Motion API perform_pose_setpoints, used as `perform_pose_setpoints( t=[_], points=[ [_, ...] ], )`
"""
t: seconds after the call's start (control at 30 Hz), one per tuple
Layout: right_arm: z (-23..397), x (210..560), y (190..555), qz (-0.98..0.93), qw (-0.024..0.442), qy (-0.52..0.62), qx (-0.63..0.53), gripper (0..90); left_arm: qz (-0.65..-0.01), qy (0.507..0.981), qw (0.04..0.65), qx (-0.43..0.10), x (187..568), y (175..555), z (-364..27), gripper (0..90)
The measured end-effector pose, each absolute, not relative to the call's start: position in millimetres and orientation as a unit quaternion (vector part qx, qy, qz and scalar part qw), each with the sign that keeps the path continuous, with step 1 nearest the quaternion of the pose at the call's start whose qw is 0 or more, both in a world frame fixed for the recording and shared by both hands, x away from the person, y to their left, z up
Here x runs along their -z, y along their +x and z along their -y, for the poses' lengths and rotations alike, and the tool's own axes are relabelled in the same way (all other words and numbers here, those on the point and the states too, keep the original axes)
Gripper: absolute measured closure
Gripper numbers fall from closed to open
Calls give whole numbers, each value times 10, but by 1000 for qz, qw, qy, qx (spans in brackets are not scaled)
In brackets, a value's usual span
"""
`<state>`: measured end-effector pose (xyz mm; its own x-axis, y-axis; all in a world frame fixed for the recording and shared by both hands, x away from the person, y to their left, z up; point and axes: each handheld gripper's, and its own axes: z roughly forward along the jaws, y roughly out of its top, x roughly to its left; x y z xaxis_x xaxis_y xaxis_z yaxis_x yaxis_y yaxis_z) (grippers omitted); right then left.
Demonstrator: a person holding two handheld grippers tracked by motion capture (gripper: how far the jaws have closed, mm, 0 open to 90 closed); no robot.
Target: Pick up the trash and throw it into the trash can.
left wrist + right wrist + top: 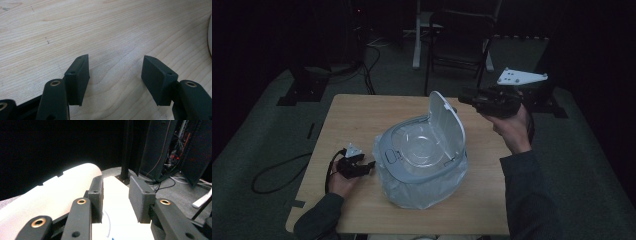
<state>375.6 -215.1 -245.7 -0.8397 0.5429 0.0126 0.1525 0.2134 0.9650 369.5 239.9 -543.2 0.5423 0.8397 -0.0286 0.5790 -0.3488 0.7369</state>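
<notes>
The wooden table (357, 115) has bare surface along its far edge, its left side and its near edge; a gripper could pass in each of these strips. The centre is taken up by a grey bin (422, 155) lined with a plastic bag (412, 192), which bulges out around its base. The bin's lid (447, 122) stands raised and blocks passage across the bin from the right; the mouth lies open from above and from the left. The left gripper (368, 164) sits low on the table just beside the bag, jaws apart over bare wood. The right gripper (464, 97) hangs above the table's far right part, near the lid's upper edge, jaws apart, nothing between them.
</notes>
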Motion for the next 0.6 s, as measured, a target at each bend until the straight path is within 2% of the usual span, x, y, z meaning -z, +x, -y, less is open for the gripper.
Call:
perform_pose_setpoints(
  t=[0.6],
  points=[
    [2057, 2714, 3828, -772, 142, 232, -574, 639, -443, 801, 361, -180, 5433, 3698, -2398, 405]
  ],
)
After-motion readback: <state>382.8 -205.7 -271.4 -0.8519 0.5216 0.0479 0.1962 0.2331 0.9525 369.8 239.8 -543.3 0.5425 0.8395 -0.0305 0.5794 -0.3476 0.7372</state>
